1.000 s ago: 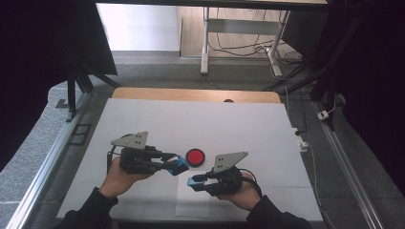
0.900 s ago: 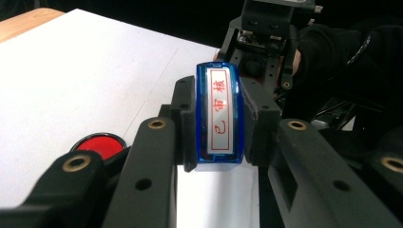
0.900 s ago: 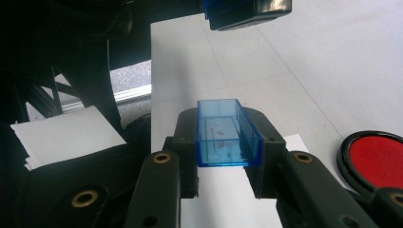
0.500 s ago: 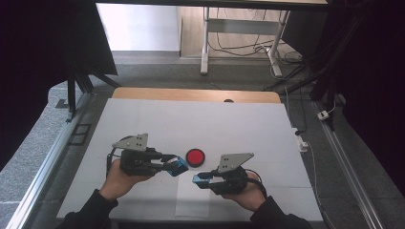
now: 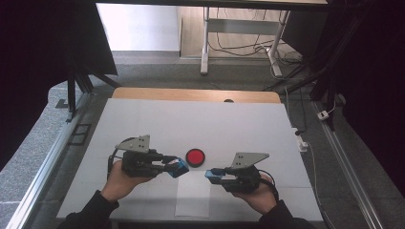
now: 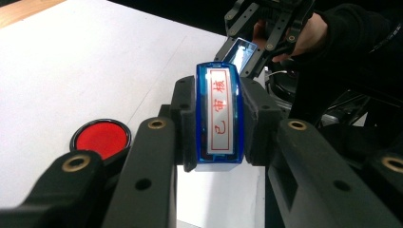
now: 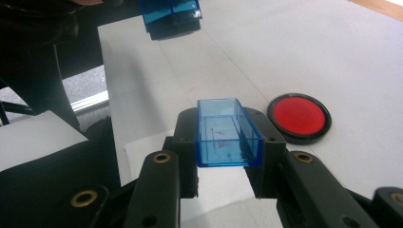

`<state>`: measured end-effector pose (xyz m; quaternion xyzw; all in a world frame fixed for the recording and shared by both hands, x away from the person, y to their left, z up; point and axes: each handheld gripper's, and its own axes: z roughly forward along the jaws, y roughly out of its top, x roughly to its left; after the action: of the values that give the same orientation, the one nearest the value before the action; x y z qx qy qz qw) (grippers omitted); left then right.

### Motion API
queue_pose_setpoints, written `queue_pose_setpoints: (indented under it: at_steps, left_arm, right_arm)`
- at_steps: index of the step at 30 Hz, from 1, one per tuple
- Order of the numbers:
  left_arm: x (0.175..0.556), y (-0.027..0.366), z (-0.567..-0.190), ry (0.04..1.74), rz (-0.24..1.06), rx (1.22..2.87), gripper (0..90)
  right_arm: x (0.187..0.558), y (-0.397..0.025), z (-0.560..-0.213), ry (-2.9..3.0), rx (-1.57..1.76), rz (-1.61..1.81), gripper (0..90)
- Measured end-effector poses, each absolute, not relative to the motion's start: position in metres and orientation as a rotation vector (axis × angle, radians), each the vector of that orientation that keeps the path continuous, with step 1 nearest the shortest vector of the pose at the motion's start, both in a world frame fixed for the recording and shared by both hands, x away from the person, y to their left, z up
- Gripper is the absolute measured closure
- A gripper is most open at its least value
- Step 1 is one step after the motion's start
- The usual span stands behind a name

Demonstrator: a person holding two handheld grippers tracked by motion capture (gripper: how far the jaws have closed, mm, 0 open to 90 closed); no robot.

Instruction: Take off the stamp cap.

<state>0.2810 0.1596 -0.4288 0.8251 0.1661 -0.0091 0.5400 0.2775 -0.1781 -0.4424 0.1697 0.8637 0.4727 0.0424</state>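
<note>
My left gripper (image 5: 175,168) is shut on a blue stamp (image 6: 219,116) whose face shows red characters. It hovers just left of a round red ink pad (image 5: 195,156) lying on the white table cover. The right gripper (image 5: 213,175) is shut on the stamp's clear blue cap (image 7: 227,133), open side up, a short way right of the stamp. From the right gripper view the ink pad (image 7: 299,116) lies beyond the cap to the right, and the stamp (image 7: 170,16) hangs at the top. A gap separates stamp and cap.
A white paper sheet (image 5: 192,200) lies at the table's near edge between both hands. The wooden table edge (image 5: 191,94) runs along the far side. Metal rails (image 5: 45,162) flank the table.
The right gripper has drawn the cap a little to the right, away from the stamp. The left gripper has hardly moved.
</note>
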Motion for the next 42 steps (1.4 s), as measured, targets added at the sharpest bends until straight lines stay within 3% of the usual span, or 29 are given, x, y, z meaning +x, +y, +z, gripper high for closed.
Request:
queue_pose_setpoints:
  at_steps: [42]
  left_arm:
    - [0.284, 0.158, -0.435, 0.474, 0.045, 1.99, 70.1]
  right_arm:
    - [0.246, -0.287, -0.443, 2.349, 0.955, 1.325, 69.0]
